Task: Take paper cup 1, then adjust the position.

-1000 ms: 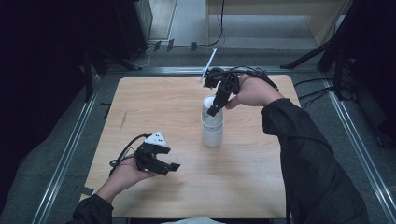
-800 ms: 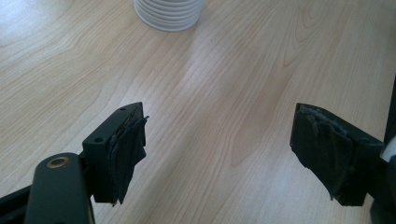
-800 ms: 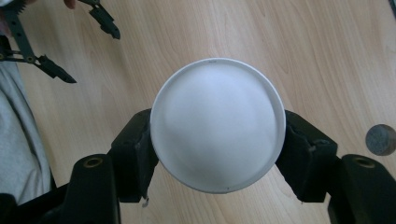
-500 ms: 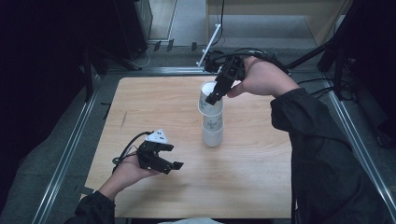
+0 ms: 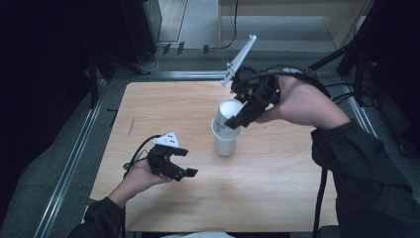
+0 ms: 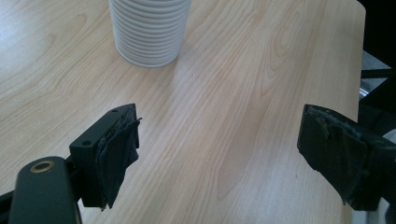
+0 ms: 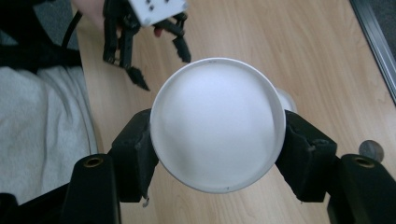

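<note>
Your right gripper (image 7: 217, 154) has its two black jaws clamped on the sides of a white paper cup (image 7: 218, 123); in the right gripper view the cup's round mouth sits at the centre of the frame, pinched from left and right. In the high view that right gripper (image 5: 236, 120) holds the cup (image 5: 229, 112) just right of the frame's centre, tilted and raised out of a second white cup (image 5: 226, 143) that stands upright on the wooden table (image 5: 277, 188).

Your left gripper (image 6: 217, 154) has just been opening its jaws; they stand wide apart with nothing but bare tabletop between them. In the high view this left gripper (image 5: 179, 165) sits at lower left of centre, well apart from the cups.

In the left gripper view, the standing cup's ribbed white wall (image 6: 149, 30) rises at the top left of the frame, ahead of the open jaws, with clear wood between jaws and cup.

Count: two cups told apart in the high view, one held and one standing; whether the standing one is a stack of several you cannot tell. There are two grippers and one table. A small round dark thing (image 7: 371, 150) lies at the right edge of the right gripper view; what it is you cannot tell.
</note>
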Tool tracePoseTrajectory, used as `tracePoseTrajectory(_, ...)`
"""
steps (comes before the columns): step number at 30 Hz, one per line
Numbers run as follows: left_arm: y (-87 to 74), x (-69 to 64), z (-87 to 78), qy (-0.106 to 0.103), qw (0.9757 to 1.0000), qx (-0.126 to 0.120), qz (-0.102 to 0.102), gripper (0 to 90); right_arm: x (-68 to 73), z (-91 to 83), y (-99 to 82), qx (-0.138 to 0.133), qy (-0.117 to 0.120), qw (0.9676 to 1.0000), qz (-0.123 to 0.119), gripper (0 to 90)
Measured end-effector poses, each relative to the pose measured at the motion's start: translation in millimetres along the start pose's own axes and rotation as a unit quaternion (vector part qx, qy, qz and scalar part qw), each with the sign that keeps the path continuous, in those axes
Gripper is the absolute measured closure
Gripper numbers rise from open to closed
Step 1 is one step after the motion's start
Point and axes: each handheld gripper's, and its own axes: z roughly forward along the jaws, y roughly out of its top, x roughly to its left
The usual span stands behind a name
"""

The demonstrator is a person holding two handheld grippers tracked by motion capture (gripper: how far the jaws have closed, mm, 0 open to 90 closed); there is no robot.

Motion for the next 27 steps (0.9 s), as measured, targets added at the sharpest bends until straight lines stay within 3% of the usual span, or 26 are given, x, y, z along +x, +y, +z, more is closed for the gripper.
tracePoseTrajectory(7, 6.2, 2.2, 9.0, -0.016, 0.9998, 0.01, 0.01, 13.6, 11.5, 34.1, -46.3, -0.008, 0.021, 0.9996, 0.014, 35.3)
tracePoseTrajectory(8, 6.2, 2.2, 9.0, -0.016, 0.9998, 0.01, 0.01, 13.6, 11.5, 34.1, -46.3, -0.008, 0.021, 0.9996, 0.014, 35.3)
tracePoseTrajectory(11, 7.5, 1.9, 14.2, -0.019, 0.9994, 0.016, 0.026, 13.8, 11.7, 55.4, -68.2, -0.024, 0.032, 0.9987, 0.03, 35.3)
tracePoseTrajectory(15, 7.6, 3.6, 16.6, -0.029, 0.9993, 0.017, 0.018, 14.3, 12.0, 78.6, -89.7, -0.034, 0.038, 0.9976, 0.046, 35.4)
tracePoseTrajectory(20, 7.2, 4.2, 15.8, -0.034, 0.999, 0.016, 0.023, 14.4, 15.1, 100.3, -109.7, -0.086, 0.038, 0.9944, 0.049, 35.4)
tracePoseTrajectory(22, 6.7, 3.6, 15.9, -0.034, 0.999, 0.015, 0.024, 14.4, 16.9, 108.9, -115.4, -0.11, 0.04, 0.9918, 0.052, 35.6)
tracePoseTrajectory(27, 6.6, 1.6, 14.2, -0.04, 0.9986, 0.011, 0.032, 14.4, 20.1, 132.1, -124.1, -0.13, 0.055, 0.9884, 0.055, 35.5)
